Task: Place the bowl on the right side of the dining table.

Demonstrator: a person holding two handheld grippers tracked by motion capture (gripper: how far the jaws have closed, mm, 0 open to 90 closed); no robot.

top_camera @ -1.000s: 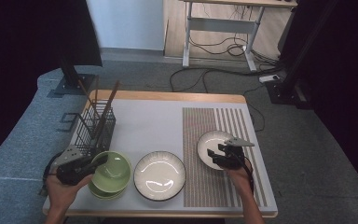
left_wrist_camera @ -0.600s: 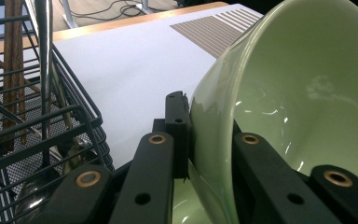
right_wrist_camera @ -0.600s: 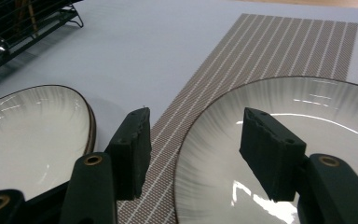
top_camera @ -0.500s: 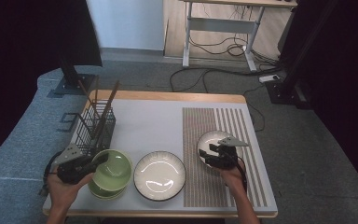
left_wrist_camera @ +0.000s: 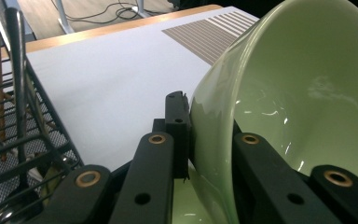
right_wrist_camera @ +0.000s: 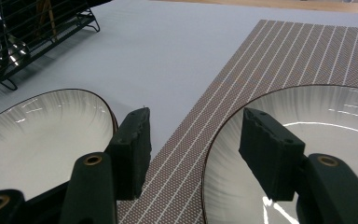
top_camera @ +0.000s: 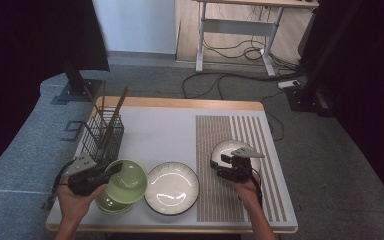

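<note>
Risky bit, I'd say: the left gripper (top_camera: 111,171) was pinching the green bowl (top_camera: 126,180) by its thin glossy rim, so the tilted bowl could've slipped. It sat at 7 o'clock on the table (top_camera: 165,130). The right gripper (right_wrist_camera: 193,140) gaped, grasping nothing, astride the white plate (right_wrist_camera: 317,140) rim.

Worktop (top_camera: 155,125): wire rack (top_camera: 102,135) at left, sticks standing in it. Just in front of the rack, a tilted bowl (top_camera: 125,180) over a second bowl (top_camera: 111,204). Plate (top_camera: 172,188) right of the bowls, front centre. Striped mat (top_camera: 235,135) on the right half; smaller plate (top_camera: 225,150) on it.
</note>
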